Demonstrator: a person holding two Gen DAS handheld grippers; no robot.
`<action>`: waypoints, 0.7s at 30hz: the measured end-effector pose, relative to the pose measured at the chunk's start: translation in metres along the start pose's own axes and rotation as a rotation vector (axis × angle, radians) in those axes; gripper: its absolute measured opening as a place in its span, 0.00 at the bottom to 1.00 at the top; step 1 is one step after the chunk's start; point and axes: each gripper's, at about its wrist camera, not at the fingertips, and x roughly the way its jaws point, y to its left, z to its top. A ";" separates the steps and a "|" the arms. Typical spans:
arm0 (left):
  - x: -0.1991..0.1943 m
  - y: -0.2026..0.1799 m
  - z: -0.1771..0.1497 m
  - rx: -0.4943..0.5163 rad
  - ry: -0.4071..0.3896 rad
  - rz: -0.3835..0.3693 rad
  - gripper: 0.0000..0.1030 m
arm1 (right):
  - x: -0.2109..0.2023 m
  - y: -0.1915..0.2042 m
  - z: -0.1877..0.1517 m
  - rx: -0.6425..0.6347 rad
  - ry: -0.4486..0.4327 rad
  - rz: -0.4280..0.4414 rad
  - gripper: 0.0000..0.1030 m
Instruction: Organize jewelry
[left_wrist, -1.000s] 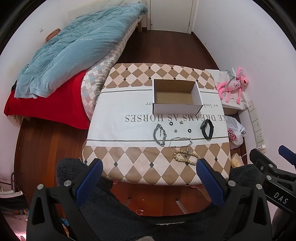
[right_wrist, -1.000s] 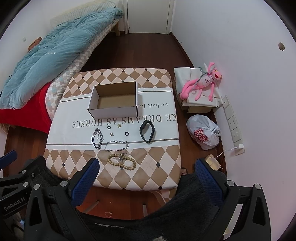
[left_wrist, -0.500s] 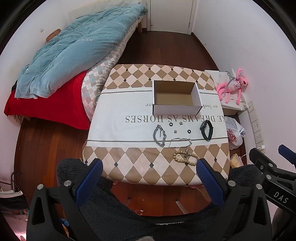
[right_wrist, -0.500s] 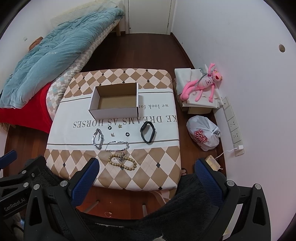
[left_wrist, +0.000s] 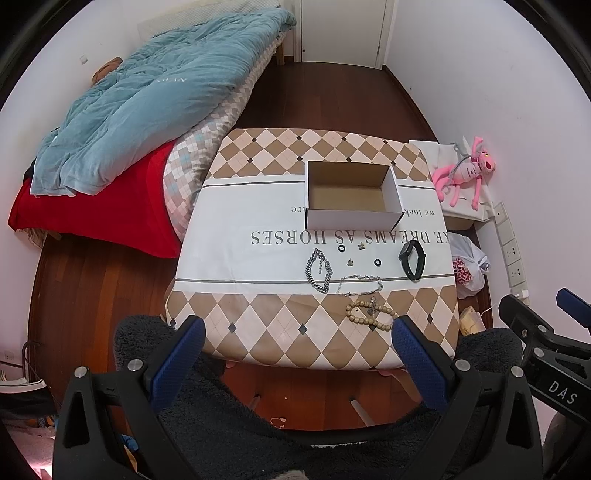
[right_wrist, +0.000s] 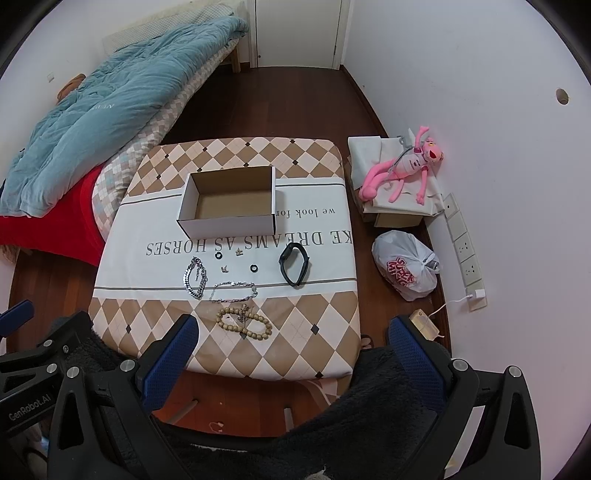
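Observation:
An open, empty cardboard box (left_wrist: 351, 194) (right_wrist: 229, 205) stands on the clothed table (left_wrist: 240, 236) (right_wrist: 314, 295). In front of it lie a thick silver chain (left_wrist: 319, 269) (right_wrist: 195, 277), a thin silver chain (left_wrist: 360, 285) (right_wrist: 234, 291), a wooden bead bracelet (left_wrist: 369, 314) (right_wrist: 243, 322), a black band (left_wrist: 412, 260) (right_wrist: 293, 264), two small black rings (left_wrist: 341, 249) (left_wrist: 377, 262) and two tiny charms (left_wrist: 350, 262). My left gripper (left_wrist: 299, 345) and right gripper (right_wrist: 295, 341) are open and empty, held above the table's near edge.
A bed with a blue quilt (left_wrist: 147, 103) and red sheet stands left of the table. A pink plush toy (right_wrist: 402, 170) on boxes and a white plastic bag (right_wrist: 406, 264) sit on the floor at the right wall. A dark fleece garment (left_wrist: 258, 424) is below the grippers.
Both views have shifted very slightly; the grippers stay open and the jewelry has not moved.

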 end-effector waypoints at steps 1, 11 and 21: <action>0.000 0.000 0.000 0.000 0.000 -0.001 1.00 | 0.000 0.000 0.000 0.000 0.001 0.000 1.00; -0.002 0.001 0.002 -0.001 -0.004 -0.002 1.00 | 0.000 -0.001 -0.001 -0.002 0.000 0.001 1.00; -0.003 0.001 0.003 -0.001 -0.006 0.000 1.00 | -0.005 0.001 0.003 -0.006 -0.004 0.000 1.00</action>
